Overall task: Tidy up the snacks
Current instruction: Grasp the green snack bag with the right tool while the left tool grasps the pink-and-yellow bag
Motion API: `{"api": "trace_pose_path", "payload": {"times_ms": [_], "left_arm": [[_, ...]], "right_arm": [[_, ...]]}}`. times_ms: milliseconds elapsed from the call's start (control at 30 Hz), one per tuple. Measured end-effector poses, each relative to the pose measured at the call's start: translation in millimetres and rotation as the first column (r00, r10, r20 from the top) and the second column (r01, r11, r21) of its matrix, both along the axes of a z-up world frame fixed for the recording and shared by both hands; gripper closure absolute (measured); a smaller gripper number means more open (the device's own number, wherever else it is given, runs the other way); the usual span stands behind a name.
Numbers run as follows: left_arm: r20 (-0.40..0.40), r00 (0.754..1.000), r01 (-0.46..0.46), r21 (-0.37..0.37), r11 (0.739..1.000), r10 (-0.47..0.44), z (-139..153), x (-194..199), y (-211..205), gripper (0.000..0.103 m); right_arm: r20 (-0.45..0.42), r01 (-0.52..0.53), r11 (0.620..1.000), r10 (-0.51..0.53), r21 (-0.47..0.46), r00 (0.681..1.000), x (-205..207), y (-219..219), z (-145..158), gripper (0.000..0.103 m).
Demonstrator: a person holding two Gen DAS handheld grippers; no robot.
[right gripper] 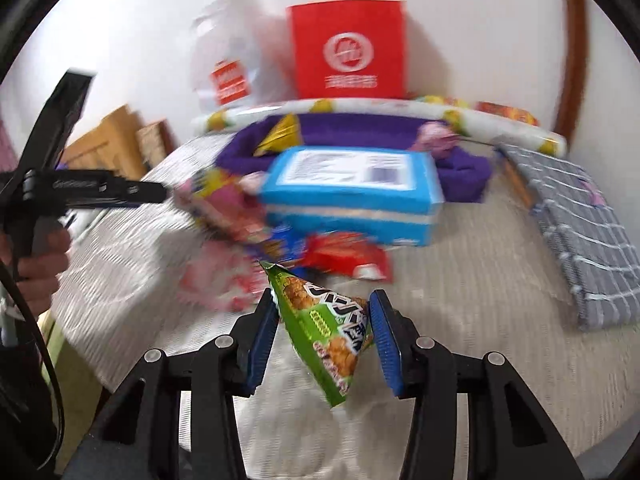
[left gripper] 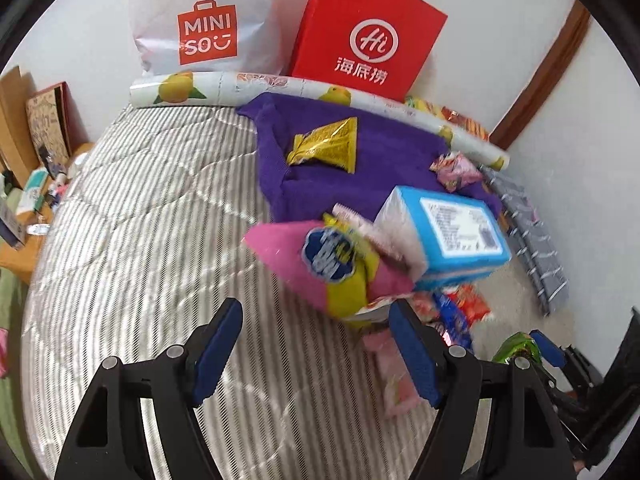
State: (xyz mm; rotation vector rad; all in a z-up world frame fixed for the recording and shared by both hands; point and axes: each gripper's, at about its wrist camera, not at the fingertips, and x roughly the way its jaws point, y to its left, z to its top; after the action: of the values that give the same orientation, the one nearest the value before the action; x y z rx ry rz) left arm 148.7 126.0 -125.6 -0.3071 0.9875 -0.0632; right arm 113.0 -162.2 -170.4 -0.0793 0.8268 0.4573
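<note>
My right gripper [right gripper: 322, 314] is shut on a green snack packet [right gripper: 324, 328], with both blue pads against its sides. That packet [left gripper: 514, 346] also shows at the lower right of the left wrist view. My left gripper [left gripper: 316, 306] stands open over the striped bedding [left gripper: 140, 240], nothing between its fingers. Just beyond it lies a pink and yellow snack bag [left gripper: 316, 264] leaning on a blue box [left gripper: 452, 232]. Red and blue snack packets [left gripper: 460, 308] lie under the box. A gold packet [left gripper: 326, 146] rests on a purple towel [left gripper: 360, 188].
A white shopping bag [left gripper: 204, 20] and a red paper bag [left gripper: 368, 36] stand against the back wall behind a lemon-print roll [left gripper: 240, 86]. A grey checked cloth [right gripper: 576, 232] lies at the right. Boxes and small clutter [left gripper: 40, 160] sit off the bed's left side.
</note>
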Motion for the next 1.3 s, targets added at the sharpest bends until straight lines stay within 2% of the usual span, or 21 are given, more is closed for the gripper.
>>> {"api": "trace_pose_path", "payload": {"times_ms": [67, 167, 333, 467, 700, 767, 800, 933, 1033, 1300], "left_arm": [[0.008, 1.000, 0.007, -0.021, 1.000, -0.007, 2.3, 8.7, -1.0, 0.029], [-0.005, 1.000, 0.003, -0.003, 1.000, -0.003, 1.5, 23.1, -4.8, 0.029], [-0.065, 0.998, -0.012, -0.015, 1.000, 0.011, -15.8, 47.1, -9.1, 0.029], [-0.110, 0.993, -0.042, -0.012, 0.999, 0.041, -31.2, 57.1, -9.0, 0.029], [-0.112, 0.991, -0.080, -0.025, 0.996, 0.077, -41.1, 59.6, -6.5, 0.029], [-0.096, 0.993, -0.075, -0.028, 0.997, 0.072, -40.9, 58.3, -8.1, 0.034], [-0.091, 0.994, -0.066, -0.037, 0.997, 0.063, -40.9, 57.6, -9.2, 0.041], [-0.079, 0.994, -0.080, -0.063, 0.995, 0.075, -41.1, 54.3, -8.1, 0.052], [-0.074, 0.994, -0.086, -0.085, 0.993, 0.080, -42.5, 48.9, -2.9, 0.056], [-0.042, 0.994, -0.099, -0.086, 0.991, 0.096, -36.2, 18.2, 15.4, 0.057]], "right_arm": [[-0.001, 0.056, 0.998, -0.056, -0.009, 0.998, 11.2, -15.1, -1.7, 0.057], [-0.020, 0.115, 0.993, -0.114, 0.023, 0.993, 28.0, -37.6, -4.5, 0.057], [-0.058, 0.180, 0.982, -0.177, 0.055, 0.983, 55.4, -57.7, -16.8, 0.058], [-0.083, 0.170, 0.983, -0.164, 0.069, 0.983, 70.1, -57.3, -28.8, 0.058], [-0.077, 0.141, 0.990, -0.138, 0.032, 0.987, 78.8, -50.2, -39.9, 0.057], [-0.080, 0.138, 0.990, -0.135, 0.031, 0.988, 79.9, -51.0, -42.0, 0.056], [-0.081, 0.139, 0.990, -0.136, 0.031, 0.987, 80.4, -51.6, -43.1, 0.056], [-0.102, 0.143, 0.989, -0.139, 0.043, 0.985, 84.1, -55.3, -48.8, 0.054], [-0.112, 0.149, 0.987, -0.141, 0.060, 0.984, 85.9, -58.4, -51.2, 0.054], [-0.097, 0.156, 0.983, -0.147, 0.092, 0.984, 85.7, -61.3, -53.1, 0.055]]}}
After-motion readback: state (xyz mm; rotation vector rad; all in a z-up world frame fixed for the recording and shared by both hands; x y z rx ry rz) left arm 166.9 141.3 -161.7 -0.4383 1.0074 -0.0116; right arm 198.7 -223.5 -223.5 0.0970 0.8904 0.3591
